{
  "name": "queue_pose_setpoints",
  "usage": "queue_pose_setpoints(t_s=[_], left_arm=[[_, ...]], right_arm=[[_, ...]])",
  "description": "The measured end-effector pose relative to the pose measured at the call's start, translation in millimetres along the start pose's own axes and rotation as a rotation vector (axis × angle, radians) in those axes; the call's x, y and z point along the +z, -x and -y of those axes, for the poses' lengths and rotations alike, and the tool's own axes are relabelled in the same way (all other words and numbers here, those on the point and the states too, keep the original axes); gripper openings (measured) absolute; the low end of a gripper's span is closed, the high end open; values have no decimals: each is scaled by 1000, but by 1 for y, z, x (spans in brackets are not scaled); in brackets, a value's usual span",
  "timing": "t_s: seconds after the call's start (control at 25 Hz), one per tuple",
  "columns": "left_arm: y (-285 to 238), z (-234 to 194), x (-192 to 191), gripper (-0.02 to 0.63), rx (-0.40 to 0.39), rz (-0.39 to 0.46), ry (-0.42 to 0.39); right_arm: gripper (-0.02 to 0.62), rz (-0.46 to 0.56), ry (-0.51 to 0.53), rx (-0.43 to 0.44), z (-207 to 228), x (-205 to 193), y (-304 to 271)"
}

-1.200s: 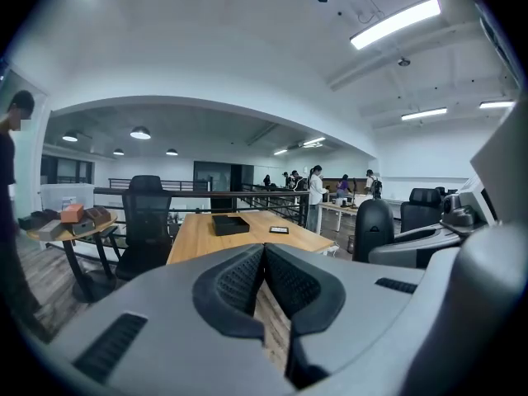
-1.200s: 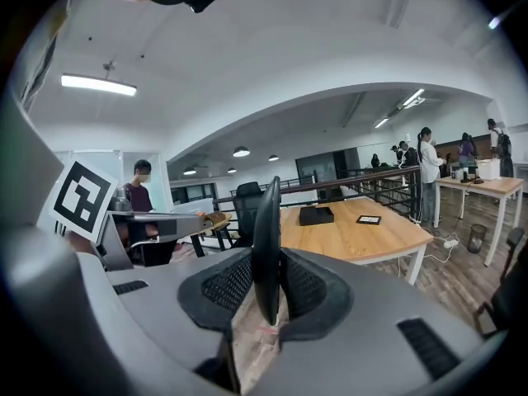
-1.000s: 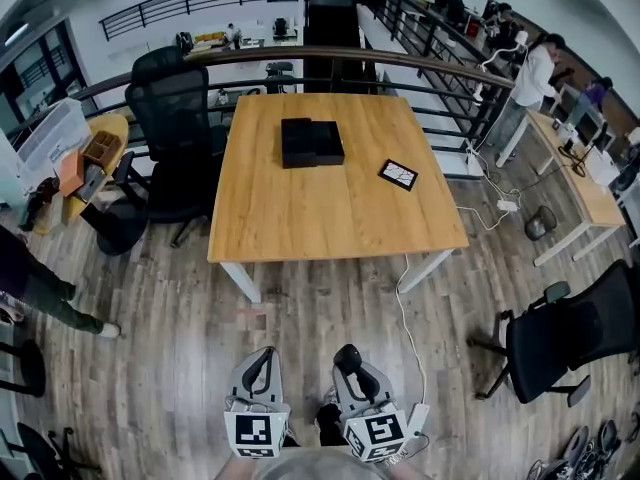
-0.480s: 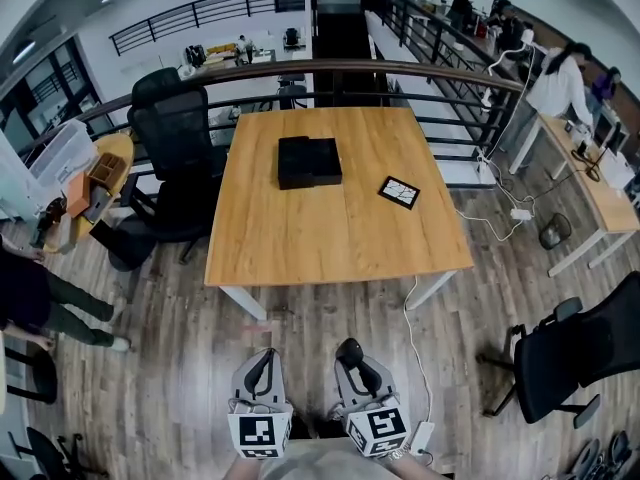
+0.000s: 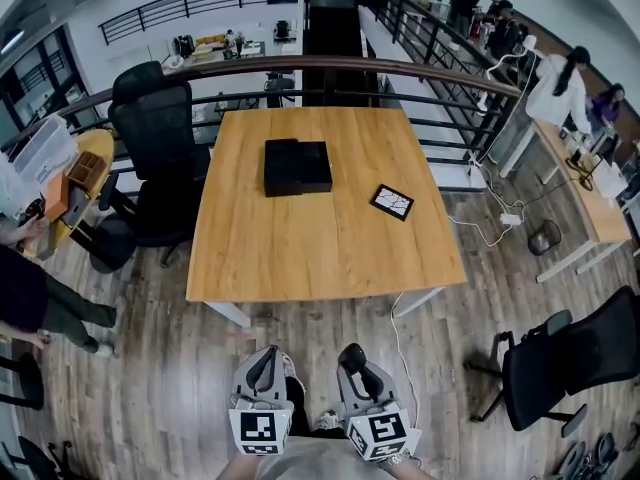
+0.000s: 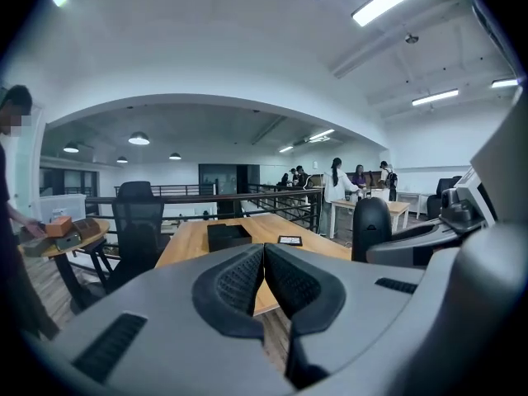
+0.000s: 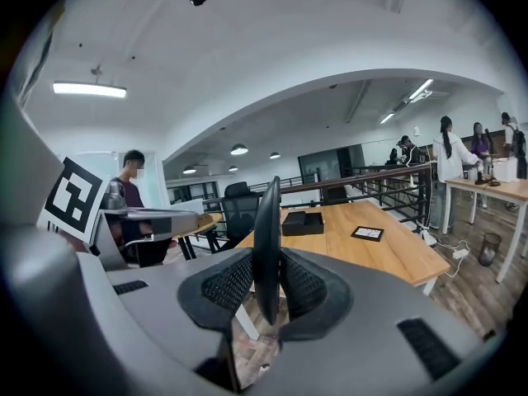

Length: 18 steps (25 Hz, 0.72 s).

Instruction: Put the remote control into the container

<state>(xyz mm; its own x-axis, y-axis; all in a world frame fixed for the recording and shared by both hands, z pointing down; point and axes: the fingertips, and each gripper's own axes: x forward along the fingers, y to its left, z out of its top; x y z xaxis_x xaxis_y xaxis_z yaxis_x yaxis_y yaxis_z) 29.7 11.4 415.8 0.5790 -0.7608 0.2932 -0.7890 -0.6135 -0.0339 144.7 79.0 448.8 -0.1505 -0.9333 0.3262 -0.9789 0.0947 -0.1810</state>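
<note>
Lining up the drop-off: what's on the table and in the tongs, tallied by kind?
Black container: 1, on the wooden table
Black-framed card: 1, on the table
Remote control: 1, clamped in the right tongs
Left tongs: 0, shut on nothing
Total: 3

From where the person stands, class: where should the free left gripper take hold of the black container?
Probably its near wall, approached over the near edge of the table: the black container lies flat and square-on, that side facing the left gripper, whose jaws are shut and empty.
</note>
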Motion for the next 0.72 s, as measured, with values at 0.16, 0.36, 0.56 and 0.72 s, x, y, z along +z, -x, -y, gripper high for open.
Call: queue_pose_setpoints(t_s=[0.16, 0.36, 0.56, 0.72], left_arm=[[-65, -16, 23, 14, -56, 26, 10], [-132, -60, 47, 14, -118, 39, 33], [-182, -115, 63, 14, -148, 34, 52], [-214, -158, 73, 14, -162, 50, 27]], right_arm=[[110, -6, 22, -51, 28, 27, -40], [110, -14, 20, -137, 44, 61, -108], [111, 0, 42, -160, 35, 98, -177], [110, 8, 28, -185, 32, 114, -228]])
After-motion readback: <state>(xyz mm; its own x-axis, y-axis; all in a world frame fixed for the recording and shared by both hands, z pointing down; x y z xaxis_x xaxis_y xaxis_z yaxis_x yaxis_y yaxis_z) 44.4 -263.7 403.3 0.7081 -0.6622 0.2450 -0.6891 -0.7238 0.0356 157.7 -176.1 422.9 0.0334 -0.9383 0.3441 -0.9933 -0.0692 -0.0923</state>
